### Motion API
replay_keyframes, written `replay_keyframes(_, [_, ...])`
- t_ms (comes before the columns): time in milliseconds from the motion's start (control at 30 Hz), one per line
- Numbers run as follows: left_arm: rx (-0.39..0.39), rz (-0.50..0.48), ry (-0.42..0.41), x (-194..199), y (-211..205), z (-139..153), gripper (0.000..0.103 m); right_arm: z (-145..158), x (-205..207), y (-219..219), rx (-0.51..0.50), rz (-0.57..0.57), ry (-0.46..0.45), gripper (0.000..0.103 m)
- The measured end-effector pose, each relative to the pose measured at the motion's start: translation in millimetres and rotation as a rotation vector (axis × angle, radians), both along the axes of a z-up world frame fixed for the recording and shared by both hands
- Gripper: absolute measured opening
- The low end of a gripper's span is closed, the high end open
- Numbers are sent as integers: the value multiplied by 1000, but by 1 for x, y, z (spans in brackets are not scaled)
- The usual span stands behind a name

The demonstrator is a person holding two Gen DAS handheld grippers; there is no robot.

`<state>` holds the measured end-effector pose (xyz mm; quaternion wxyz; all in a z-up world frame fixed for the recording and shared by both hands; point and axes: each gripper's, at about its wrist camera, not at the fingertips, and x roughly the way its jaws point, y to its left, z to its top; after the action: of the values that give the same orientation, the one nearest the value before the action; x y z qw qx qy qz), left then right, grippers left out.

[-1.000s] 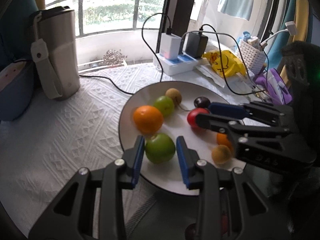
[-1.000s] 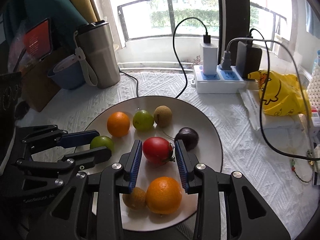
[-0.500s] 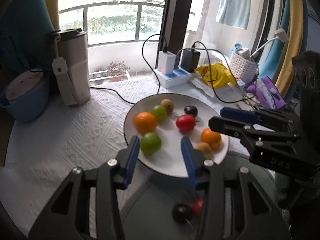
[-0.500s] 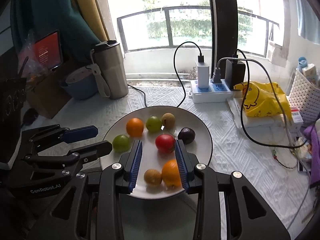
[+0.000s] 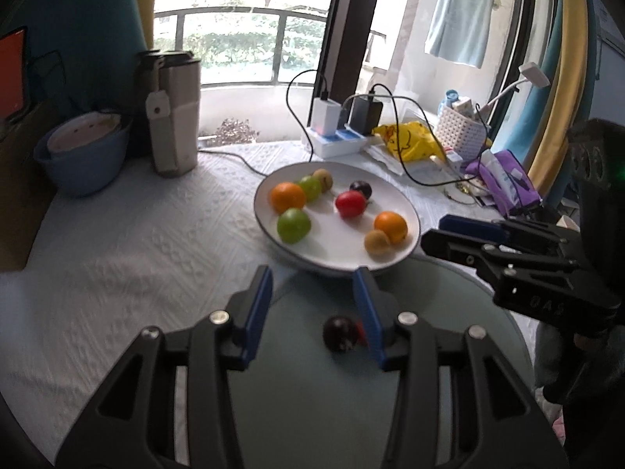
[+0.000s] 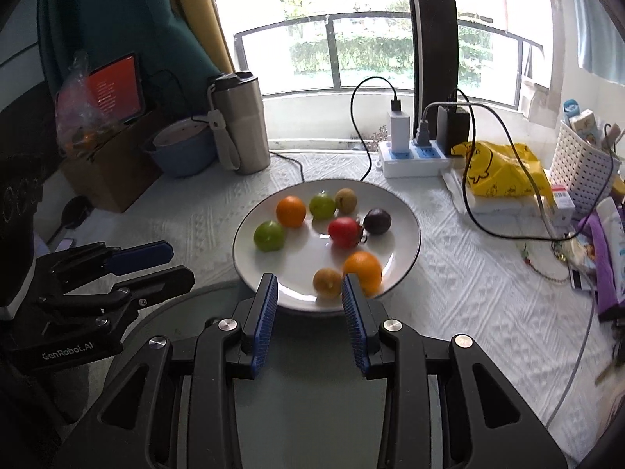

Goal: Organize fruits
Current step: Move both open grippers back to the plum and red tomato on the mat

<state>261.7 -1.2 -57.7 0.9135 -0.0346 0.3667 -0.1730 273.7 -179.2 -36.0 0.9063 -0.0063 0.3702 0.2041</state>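
A large window fills the far wall, daylight pouring through it — beyond the glass, a dark metal railing and green hedges. A dark vertical window frame splits the panes. Left of the window hang a yellow curtain and a teal one. Below the window stretches a table under a white textured cloth. Right of the window, in the left wrist view, a pale blue towel hangs — yellow and teal drapes beside it.
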Motion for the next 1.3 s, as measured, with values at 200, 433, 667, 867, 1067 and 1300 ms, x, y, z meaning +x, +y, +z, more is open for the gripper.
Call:
replay_keyframes(200, [8, 19, 8, -20, 2, -6, 45, -4, -17, 0, 15, 12, 6, 36])
replay_keyframes(433, [-9, 42, 12, -37, 6, -16, 45, -19, -26, 3, -5, 27, 45, 37])
replay_keyframes(667, [-10, 54, 21, -44, 10, -25, 46, -29, -31, 9, -13, 40, 73, 42])
replay_keyframes(867, [-16, 57, 33, -44, 13, -32, 53, -35, -31, 19, -23, 58, 90, 47])
replay_keyframes(1067, [-26, 58, 41, -44, 15, -37, 70, -40, -24, 25, -33, 66, 109, 47])
replay_keyframes(1300, [-45, 62, 58, -42, 18, -41, 71, -49, -19, 33, -42, 82, 130, 47])
